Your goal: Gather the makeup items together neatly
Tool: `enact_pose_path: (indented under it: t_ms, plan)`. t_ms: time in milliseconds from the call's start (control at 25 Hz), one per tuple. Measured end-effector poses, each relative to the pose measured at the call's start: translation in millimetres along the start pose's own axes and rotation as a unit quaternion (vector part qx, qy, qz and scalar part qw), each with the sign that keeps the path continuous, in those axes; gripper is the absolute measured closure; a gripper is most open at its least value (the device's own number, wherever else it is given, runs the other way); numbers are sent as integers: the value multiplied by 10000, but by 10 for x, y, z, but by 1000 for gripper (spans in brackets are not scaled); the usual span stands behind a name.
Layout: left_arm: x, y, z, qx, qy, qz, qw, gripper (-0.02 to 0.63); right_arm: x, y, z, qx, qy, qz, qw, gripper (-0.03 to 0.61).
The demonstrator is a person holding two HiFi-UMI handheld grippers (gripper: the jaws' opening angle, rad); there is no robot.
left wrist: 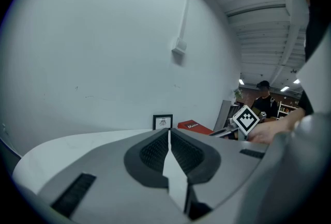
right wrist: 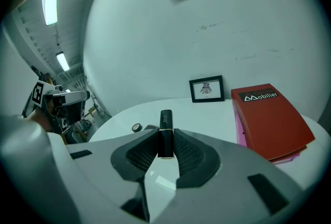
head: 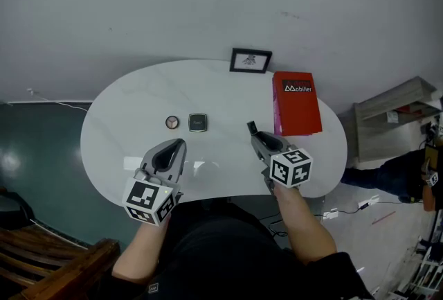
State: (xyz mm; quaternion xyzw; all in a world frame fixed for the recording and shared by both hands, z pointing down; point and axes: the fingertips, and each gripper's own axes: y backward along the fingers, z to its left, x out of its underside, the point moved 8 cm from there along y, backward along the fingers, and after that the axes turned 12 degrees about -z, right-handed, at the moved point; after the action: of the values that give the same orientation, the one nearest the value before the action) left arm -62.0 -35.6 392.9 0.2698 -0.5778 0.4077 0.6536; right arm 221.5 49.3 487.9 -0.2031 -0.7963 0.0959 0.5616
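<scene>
Head view, contents: a white oval table (head: 131, 108) with two small makeup pieces near its middle, a round compact (head: 172, 122) and a dark square case (head: 198, 122), lying side by side and close but not touching. At this size they cannot be named for certain; they read as compacts. They appear to form the gathering spot for the task. The right gripper (head: 255, 136) hangs over the table to the right of that pair and just left of a red book (head: 296, 103). In the right gripper view its jaws are clamped on a black lipstick tube (right wrist: 166, 120), gripped at the lower half, with the lettered upper end standing out past the fingertips. That hold probably leaves the free end clear, so the tube can be laid beside the square case without the jaws knocking it. The left gripper (head: 181, 143) hovers over the near edge, below the round compact. Its jaws are together with nothing between them, and it is judged idle, kept back from the pair so as not to disturb them. A framed picture (head: 250, 60) stands at the far edge by the wall. It and the red book are not makeup and likely have no part in the gathering. One piece, the tube, is left to bring in, and being round it may roll when released.
</scene>
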Motion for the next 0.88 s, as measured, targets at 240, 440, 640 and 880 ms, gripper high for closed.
enact_pose_path:
  t_ms: [240, 440, 640, 880]
  plan:
    - [-87, 19, 306, 310, -148, -21, 9994, 591, 25, -207, 238, 266, -47, 35, 9996, 476]
    - [-155, 131, 540, 824, -145, -39, 9965, 591, 88, -452, 497, 569, -64, 75, 9983, 476]
    - [-132, 263, 699, 1065, -92, 15, 9943, 589, 173, -673, 688, 724, -88, 183, 9972, 476]
    - [-65, 240, 849, 1026, 20, 131, 9946, 591, 252, -877, 669, 760, -67, 411, 9962, 476]
